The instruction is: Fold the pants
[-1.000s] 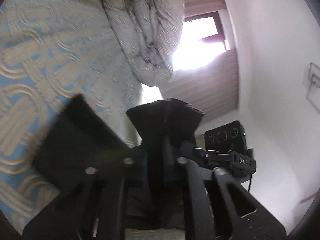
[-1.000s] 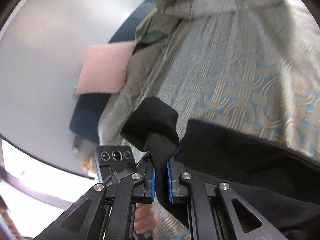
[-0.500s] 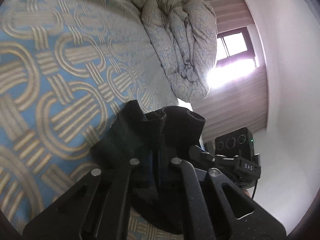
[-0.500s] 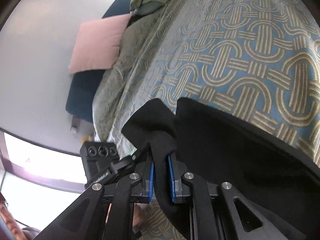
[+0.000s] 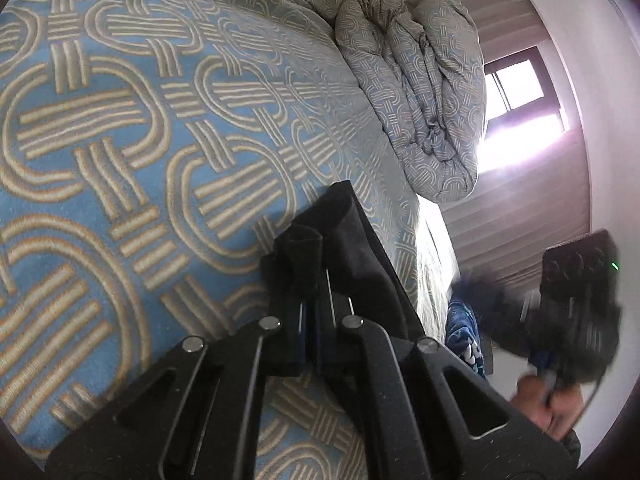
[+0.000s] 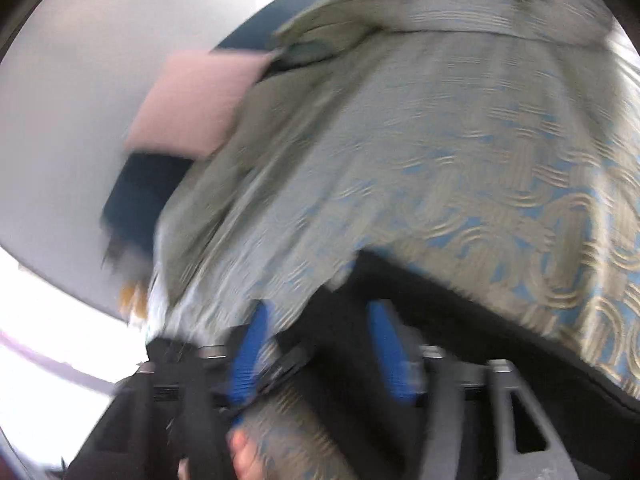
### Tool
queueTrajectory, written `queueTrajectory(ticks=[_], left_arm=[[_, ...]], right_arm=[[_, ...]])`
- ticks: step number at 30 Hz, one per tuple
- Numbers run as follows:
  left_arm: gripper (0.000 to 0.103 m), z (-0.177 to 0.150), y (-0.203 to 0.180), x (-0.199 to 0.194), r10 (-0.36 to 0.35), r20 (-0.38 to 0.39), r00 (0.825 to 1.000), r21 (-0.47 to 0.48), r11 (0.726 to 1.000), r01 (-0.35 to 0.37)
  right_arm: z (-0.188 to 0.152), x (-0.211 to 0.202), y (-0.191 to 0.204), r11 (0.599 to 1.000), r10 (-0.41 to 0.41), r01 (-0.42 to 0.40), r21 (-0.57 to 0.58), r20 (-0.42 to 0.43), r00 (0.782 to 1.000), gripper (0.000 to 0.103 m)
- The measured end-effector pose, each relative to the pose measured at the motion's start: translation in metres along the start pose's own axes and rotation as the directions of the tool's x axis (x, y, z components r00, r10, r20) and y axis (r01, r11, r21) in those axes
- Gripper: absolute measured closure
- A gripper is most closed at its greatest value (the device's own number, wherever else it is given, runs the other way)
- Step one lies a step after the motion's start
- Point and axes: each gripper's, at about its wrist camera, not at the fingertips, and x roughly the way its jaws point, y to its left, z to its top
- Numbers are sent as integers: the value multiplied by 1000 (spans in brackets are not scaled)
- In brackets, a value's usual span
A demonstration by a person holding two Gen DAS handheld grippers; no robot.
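The black pants (image 5: 360, 256) lie on a blue and beige patterned bedspread (image 5: 120, 160). My left gripper (image 5: 316, 280) is shut on a bunched edge of the pants, low over the bed. In the blurred right wrist view, my right gripper (image 6: 320, 312) has its blue pads (image 6: 248, 344) well apart, and its jaws are closing. Black pants cloth (image 6: 460, 320) shows between the pads, but neither pad presses on it. In the left wrist view, the right gripper (image 5: 576, 308) is a blur at the right edge, held by a hand (image 5: 548, 404).
A rolled duvet (image 5: 420, 92) in the same pattern lies at the far end of the bed. Beyond it is a bright window (image 5: 520, 120) with a blind. A pink cushion (image 6: 196, 100) leans on a dark blue headboard by the grey wall.
The right gripper's pads have spread apart and let go of the pants fold they pinched, and that view swung. The left gripper came lower over the bed, still pinching the cloth.
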Motion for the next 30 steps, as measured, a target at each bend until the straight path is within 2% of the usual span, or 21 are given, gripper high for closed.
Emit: queueTrajectory(ticks=[3,6,9,11,13,16,17,18,19,20,21,25,28,30], left_arm=[[99,3,-2,4,-5,-5,1000,-9,1000,5],[99,3,-6,7,6,-5,1000,8,1000,-6],[99,4,-7,9,5,-9,1000,9,1000,-5],[99,5,-6,11,2,-12,1000,1,1000,-2],[98,4,-6,10,1,-12,1000,0,1000,-1],[98,4,-5,10,2,-11,1000,4,1000,-2],[98,4,-5,10,0,-10,1000,4,1000,0],[98,4,-5,10,-1,-11,1000,3,1000,1],[98,4,-5,10,-1,-10,1000,3,1000,1],[98,4,-5,9,-2,-11,1000,3,1000,2],[98,4,-5,9,-3,-11,1000,2,1000,3],[97,7,0,3,-22,-10,1000,-24,999,22],[94,12,-6,-11,7,41,999,7,1000,-8],[94,13,-17,-20,10,61,998,43,999,-13]], right_arm=[[-22,29,24,991,-79,64,-120,-130,988,93],[-34,59,21,971,-204,177,-160,-173,963,93],[-27,61,2,957,-278,267,-114,-102,955,93],[-14,52,-11,926,-372,369,-77,-21,928,93],[-1,43,-22,912,-408,409,-29,45,912,93],[21,36,-38,875,-482,483,24,103,870,92],[24,34,-43,874,-485,483,46,99,869,92],[26,29,-48,882,-470,465,76,99,877,92],[25,20,-50,904,-423,411,117,119,898,91],[24,16,-47,915,-399,385,122,131,907,91],[23,15,-40,920,-387,373,118,139,912,91],[-10,-44,-23,941,-335,321,108,171,926,91],[-51,-109,-22,930,-361,334,153,213,908,90],[-81,-157,-28,922,-378,337,192,245,893,81]])
